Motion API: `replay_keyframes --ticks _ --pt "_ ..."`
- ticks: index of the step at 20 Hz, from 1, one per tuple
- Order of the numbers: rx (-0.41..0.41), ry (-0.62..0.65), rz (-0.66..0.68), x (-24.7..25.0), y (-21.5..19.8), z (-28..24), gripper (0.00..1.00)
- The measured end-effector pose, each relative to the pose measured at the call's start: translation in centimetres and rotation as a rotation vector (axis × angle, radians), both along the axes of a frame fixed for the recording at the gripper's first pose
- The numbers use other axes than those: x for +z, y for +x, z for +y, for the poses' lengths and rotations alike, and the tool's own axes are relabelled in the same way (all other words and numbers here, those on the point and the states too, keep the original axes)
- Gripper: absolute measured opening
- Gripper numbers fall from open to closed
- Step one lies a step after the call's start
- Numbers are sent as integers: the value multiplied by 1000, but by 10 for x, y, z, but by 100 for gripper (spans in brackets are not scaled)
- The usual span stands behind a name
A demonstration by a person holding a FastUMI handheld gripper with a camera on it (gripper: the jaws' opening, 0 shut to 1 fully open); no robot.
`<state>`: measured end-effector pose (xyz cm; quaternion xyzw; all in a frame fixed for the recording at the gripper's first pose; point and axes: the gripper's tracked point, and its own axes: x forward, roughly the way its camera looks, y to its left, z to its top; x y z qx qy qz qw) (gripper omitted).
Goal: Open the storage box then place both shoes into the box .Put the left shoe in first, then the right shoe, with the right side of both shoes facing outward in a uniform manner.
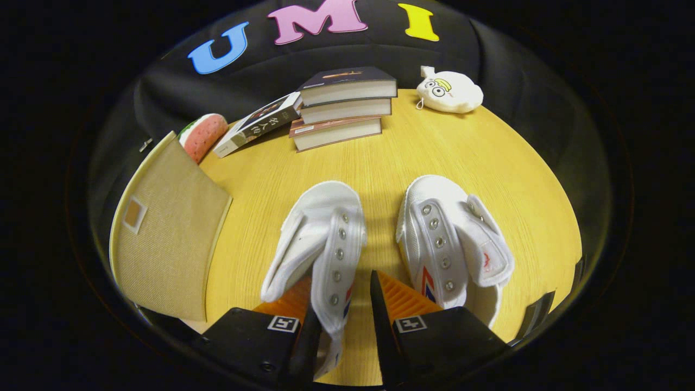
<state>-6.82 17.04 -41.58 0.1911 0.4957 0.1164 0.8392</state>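
The gripper (345, 304) stands over the near end of the left shoe (317, 244). Its two fingers are set apart with a gap between them. The eyelet flap on the right side of that shoe lies within this gap. The left finger sits down inside the shoe's opening. The right finger sits outside the shoe, above bare table (380, 174). Neither finger visibly presses on the flap, and no grip is established.

The left shoe is white, with a row of metal eyelets along the flap and a loose tongue folded out to the left. Its long axis runs away from the fingers. The rounded toe points away, towards the books (342, 106), leaning slightly right.

The right shoe (450, 239) lies just beside it, to the right of the right finger, apart from the left shoe. It is white, with eyelets and a red and blue mark on its side. Its long axis is near parallel to the first, toe away, leaning slightly left.

The storage box (168, 228), beige fabric, stands left of the left shoe, apart from it. Whether it is open cannot be determined.

Beyond the shoes are stacked books, one more leaning against them. A watermelon-patterned cushion (203, 136) lies behind the box. A white plush toy (449, 91) lies right of the books.
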Motion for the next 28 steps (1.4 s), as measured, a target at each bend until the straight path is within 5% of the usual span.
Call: replay_keyframes --ticks 8,17,24,28 --pt "-157 149 183 4 2 -6 8" --pt "-297 288 234 115 28 0 8" --pt "-203 375 217 238 52 88 7" --pt "-115 389 266 261 41 154 7"
